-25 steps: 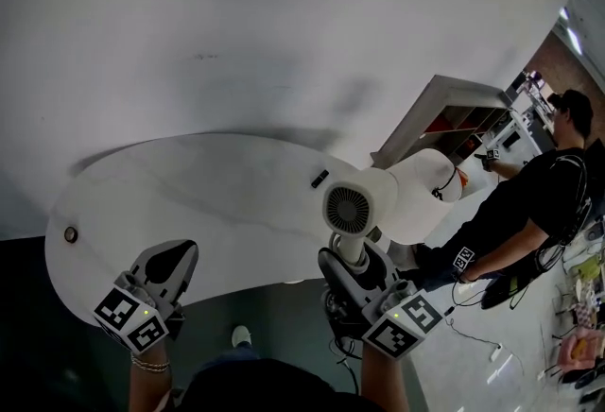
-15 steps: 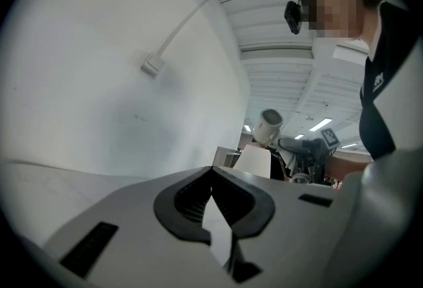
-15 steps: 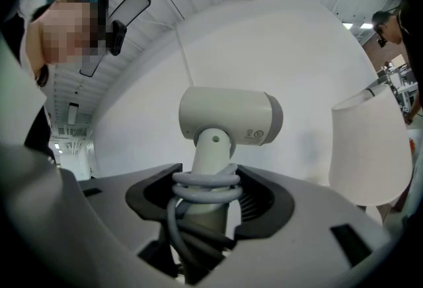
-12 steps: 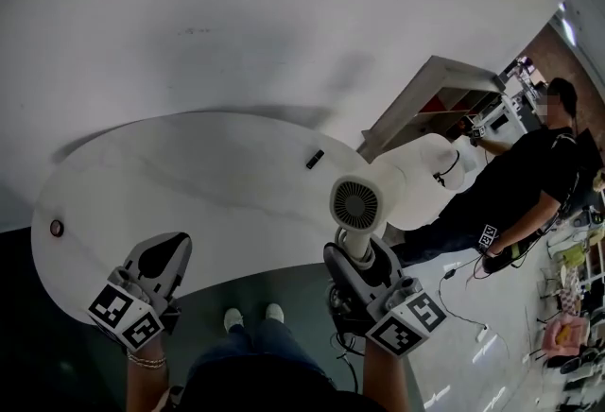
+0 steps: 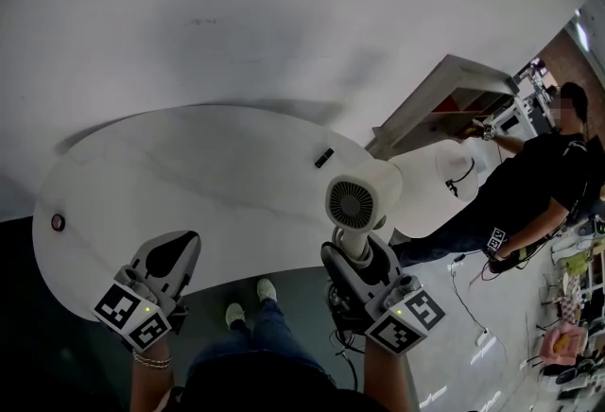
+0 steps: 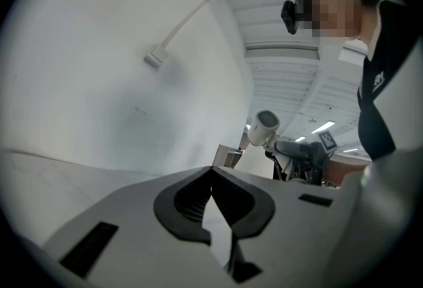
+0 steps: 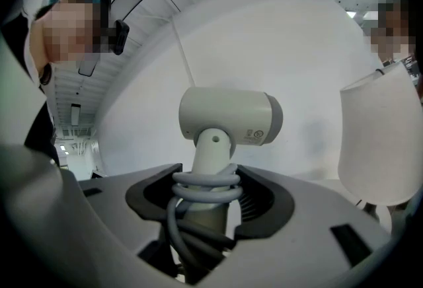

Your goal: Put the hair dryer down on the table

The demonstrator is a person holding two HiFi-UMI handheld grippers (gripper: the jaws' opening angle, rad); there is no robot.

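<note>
A white hair dryer (image 5: pixel 357 202) stands upright, its round rear grille facing my head camera, above the right front edge of the white oval table (image 5: pixel 189 183). My right gripper (image 5: pixel 354 261) is shut on its handle from below. In the right gripper view the dryer (image 7: pixel 228 118) rises between the dark pads of the right gripper (image 7: pixel 210 181), with its grey cord wound round the handle. My left gripper (image 5: pixel 175 254) hovers over the table's front left edge. Its tips meet in the left gripper view (image 6: pixel 213 173) with nothing between them.
A small black item (image 5: pixel 323 157) lies on the table's far right, and a small round thing (image 5: pixel 59 222) sits at its left rim. A white cylinder (image 5: pixel 444 179) and a shelf unit (image 5: pixel 444 98) stand right of the table. A person in black (image 5: pixel 539 183) stands beyond them.
The dryer stays upright in the right gripper, with both grippers barely shifted. My feet below the table edge and the person at the right have moved.
</note>
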